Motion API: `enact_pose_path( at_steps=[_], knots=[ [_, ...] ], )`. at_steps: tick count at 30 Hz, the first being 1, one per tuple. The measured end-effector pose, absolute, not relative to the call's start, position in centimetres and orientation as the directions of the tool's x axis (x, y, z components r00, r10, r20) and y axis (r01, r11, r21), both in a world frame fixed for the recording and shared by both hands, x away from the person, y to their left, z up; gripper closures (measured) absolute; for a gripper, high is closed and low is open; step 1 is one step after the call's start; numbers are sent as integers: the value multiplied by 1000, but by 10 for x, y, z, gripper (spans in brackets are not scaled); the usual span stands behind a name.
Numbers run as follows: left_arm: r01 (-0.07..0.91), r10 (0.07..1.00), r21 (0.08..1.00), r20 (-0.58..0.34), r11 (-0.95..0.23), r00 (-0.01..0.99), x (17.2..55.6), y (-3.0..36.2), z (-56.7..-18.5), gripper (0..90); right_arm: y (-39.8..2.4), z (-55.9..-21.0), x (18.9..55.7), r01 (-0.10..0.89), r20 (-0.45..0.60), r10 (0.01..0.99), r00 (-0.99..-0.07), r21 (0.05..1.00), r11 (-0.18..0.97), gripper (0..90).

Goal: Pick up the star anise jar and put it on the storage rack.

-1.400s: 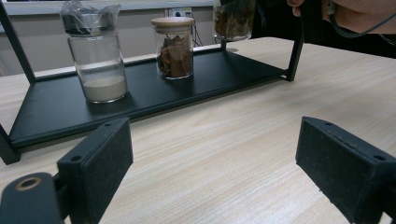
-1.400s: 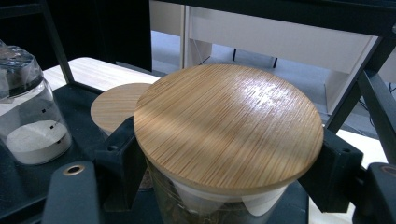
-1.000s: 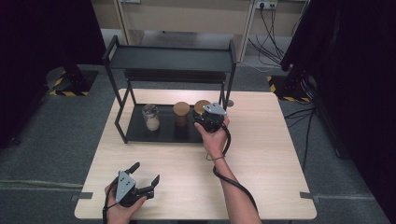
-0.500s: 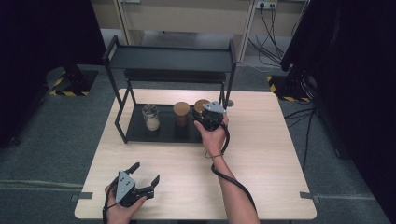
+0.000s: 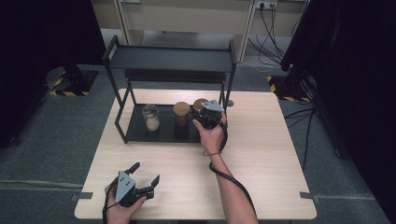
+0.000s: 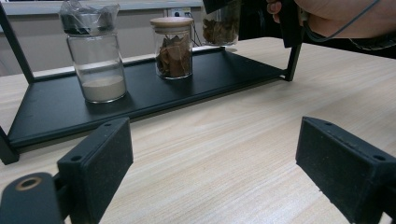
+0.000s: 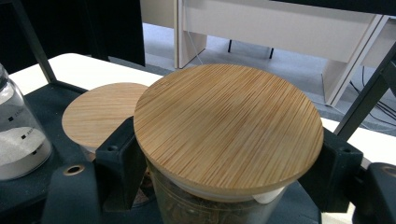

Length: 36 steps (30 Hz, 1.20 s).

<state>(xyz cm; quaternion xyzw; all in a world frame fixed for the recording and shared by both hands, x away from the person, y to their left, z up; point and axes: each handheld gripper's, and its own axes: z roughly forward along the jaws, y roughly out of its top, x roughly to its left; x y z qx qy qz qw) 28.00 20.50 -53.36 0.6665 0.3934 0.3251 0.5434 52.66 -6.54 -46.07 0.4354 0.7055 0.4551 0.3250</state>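
Note:
Three glass jars stand in a row on the lower tray (image 5: 140,133) of a black rack. The right jar (image 5: 201,103), with a wooden lid (image 7: 229,123) and brown contents (image 6: 222,25), sits between the jaws of my right gripper (image 5: 205,116), which is shut on its glass body just under the lid. Whether the jar rests on the tray I cannot tell. The middle jar (image 5: 181,113) holds brown pieces (image 6: 173,51). The left jar (image 5: 151,116) holds white powder (image 6: 100,86). My left gripper (image 5: 145,171) rests open near the table's front left, jaws empty (image 6: 212,168).
The rack's upper shelf (image 5: 170,58) overhangs the jars, and its posts stand at the tray's corners (image 6: 293,60). Bare wooden table (image 5: 271,154) lies in front of and right of the rack. The right gripper's cable (image 5: 219,170) trails along the forearm.

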Motion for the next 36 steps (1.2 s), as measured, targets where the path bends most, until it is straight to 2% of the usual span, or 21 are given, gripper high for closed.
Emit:
enact_pose_path(
  at_steps=[36],
  knots=[
    [171, 877, 980, 4, -98, 481, 280, 205, -534, 105, -66, -473, 542, 360, -48, 923, -381, 912, 196, 258]
  ],
)
